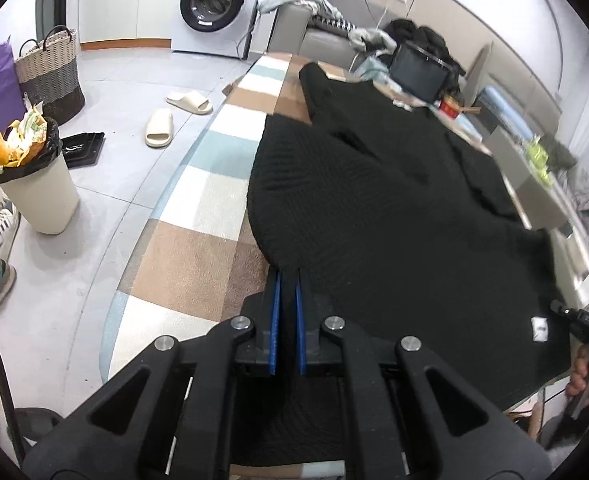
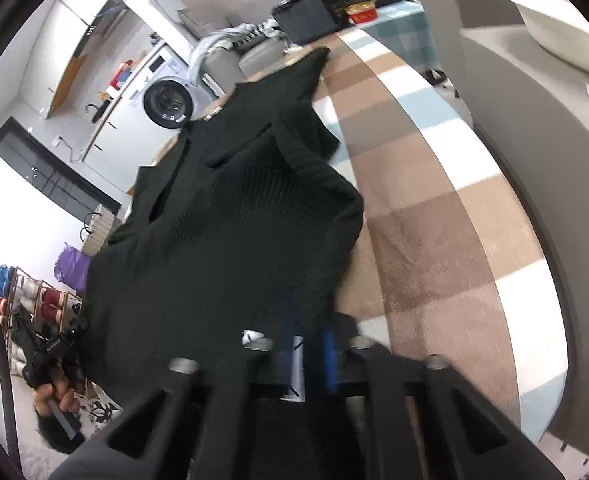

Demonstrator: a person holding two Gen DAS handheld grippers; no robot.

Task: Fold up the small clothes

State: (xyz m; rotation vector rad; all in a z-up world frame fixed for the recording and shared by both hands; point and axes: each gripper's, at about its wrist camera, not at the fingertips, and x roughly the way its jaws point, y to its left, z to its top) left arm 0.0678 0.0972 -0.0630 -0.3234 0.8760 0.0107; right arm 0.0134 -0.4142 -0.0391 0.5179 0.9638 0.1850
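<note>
A black knit garment [image 1: 394, 208] lies spread over a checked brown, white and blue cloth [image 1: 198, 200] on a table. My left gripper [image 1: 288, 280] is shut on the garment's near hem, blue pads pinching the fabric. In the right wrist view the same black garment [image 2: 222, 220] hangs lifted and creased. My right gripper [image 2: 308, 340] is shut on its other hem corner, beside a white label [image 2: 252, 337]. The other gripper and the hand holding it show at each view's edge [image 2: 54, 356].
A washing machine [image 1: 214, 4], woven basket [image 1: 50, 68], full waste bin [image 1: 34, 184], slippers [image 1: 174, 116] and shoes stand on the floor to the left. A tablet [image 1: 418, 72], red tin [image 1: 450, 106] and dark clothes lie at the table's far end. A sofa stands behind.
</note>
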